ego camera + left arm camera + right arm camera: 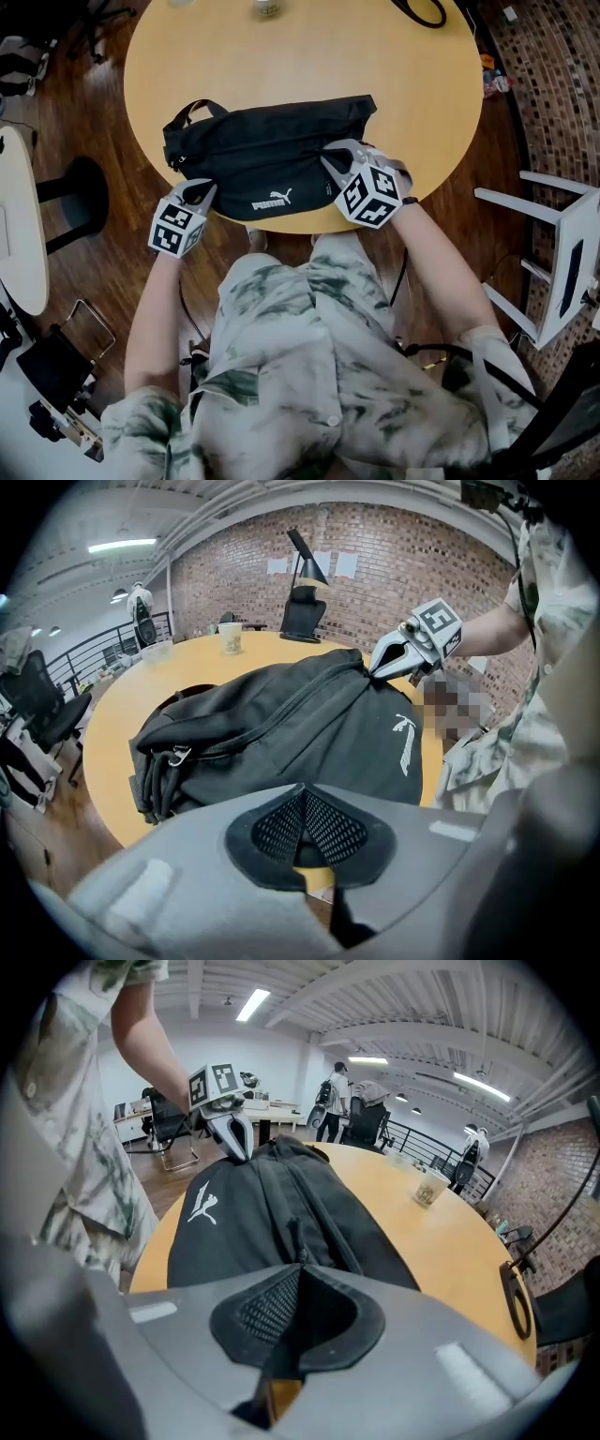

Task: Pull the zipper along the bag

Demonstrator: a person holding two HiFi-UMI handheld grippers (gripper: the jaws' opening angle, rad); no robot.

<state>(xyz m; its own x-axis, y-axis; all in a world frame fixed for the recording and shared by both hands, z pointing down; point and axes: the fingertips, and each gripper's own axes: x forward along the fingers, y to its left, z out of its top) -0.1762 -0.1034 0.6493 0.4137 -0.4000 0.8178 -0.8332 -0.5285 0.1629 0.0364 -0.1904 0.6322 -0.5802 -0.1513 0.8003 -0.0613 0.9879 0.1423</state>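
A black waist bag [272,159] with a white logo lies on the round wooden table [281,56], close to its near edge. My left gripper [200,190] is shut on the bag's near left end; in the left gripper view its pads [281,822] meet right at the fabric. My right gripper [335,159] is shut on the zipper pull [297,1252] toward the bag's right end. The zipper line [281,700] runs along the top of the bag. From the left gripper view, the right gripper [380,666] pinches the bag's far top corner.
A paper cup [267,7] stands at the table's far edge, and a black cable loop [422,11] lies at the far right. A white chair [562,253] is on the right. Another white table [19,225] is on the left. The person's lap is right below the table's edge.
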